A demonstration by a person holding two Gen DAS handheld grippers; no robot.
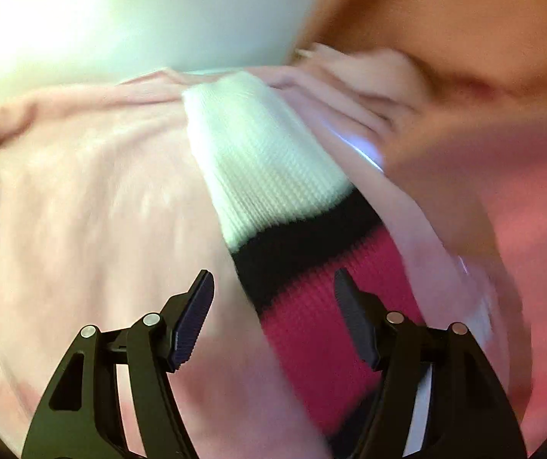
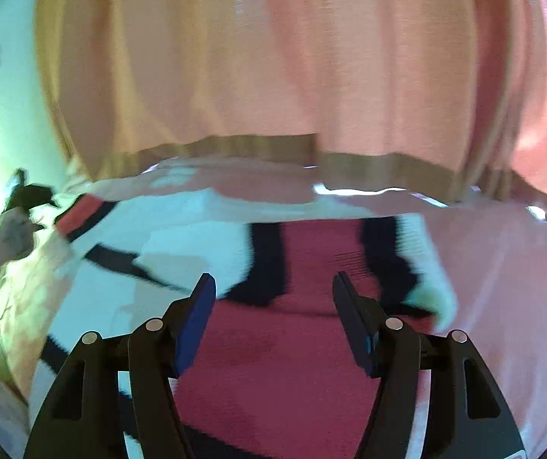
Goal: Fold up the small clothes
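Observation:
A knitted garment with white, black and red bands lies on a pale pink cloth. In the left wrist view its striped sleeve (image 1: 273, 206) runs from the upper middle down between the fingers of my left gripper (image 1: 273, 290), which is open and just above it. In the right wrist view the red body of the garment (image 2: 273, 344) lies under my right gripper (image 2: 273, 290), which is open and empty. Both views are blurred.
The pink cloth (image 1: 89, 210) covers the surface and also shows in the right wrist view (image 2: 503, 287). A peach curtain (image 2: 273, 57) hangs close behind. A pale wall (image 1: 139, 11) is at the back left. The other hand-held gripper (image 2: 28, 195) shows at the far left.

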